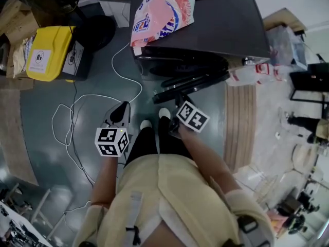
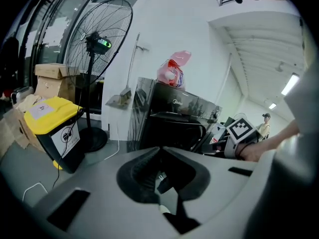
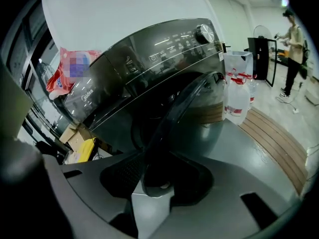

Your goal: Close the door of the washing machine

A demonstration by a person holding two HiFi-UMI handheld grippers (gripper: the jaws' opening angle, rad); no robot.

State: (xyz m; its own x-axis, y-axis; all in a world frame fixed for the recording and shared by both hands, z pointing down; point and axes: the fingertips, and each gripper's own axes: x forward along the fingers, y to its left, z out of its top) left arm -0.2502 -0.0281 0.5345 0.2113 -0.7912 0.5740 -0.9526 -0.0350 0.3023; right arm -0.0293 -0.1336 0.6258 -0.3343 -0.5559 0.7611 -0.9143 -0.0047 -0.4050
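The dark washing machine (image 1: 216, 30) stands ahead of me, with a pink and white detergent bag (image 1: 162, 12) lying on top. Its door (image 1: 190, 84) hangs open toward me. In the right gripper view the door's (image 3: 184, 103) dark curved rim runs down into my right gripper (image 3: 159, 171). The jaws stand wide and the rim lies between them, close to the left finger. In the head view the right gripper (image 1: 177, 103) sits at the door's near end. My left gripper (image 1: 124, 107) hovers left of the door over the floor, fingers together and empty.
A yellow-lidded bin (image 1: 49, 53) and a fan base (image 1: 97, 32) stand at the left, and a white cable (image 1: 92, 102) loops over the floor. Plastic bottles (image 1: 257, 73) sit right of the machine beside a wooden strip (image 1: 241, 122). A person (image 3: 294, 39) stands far right.
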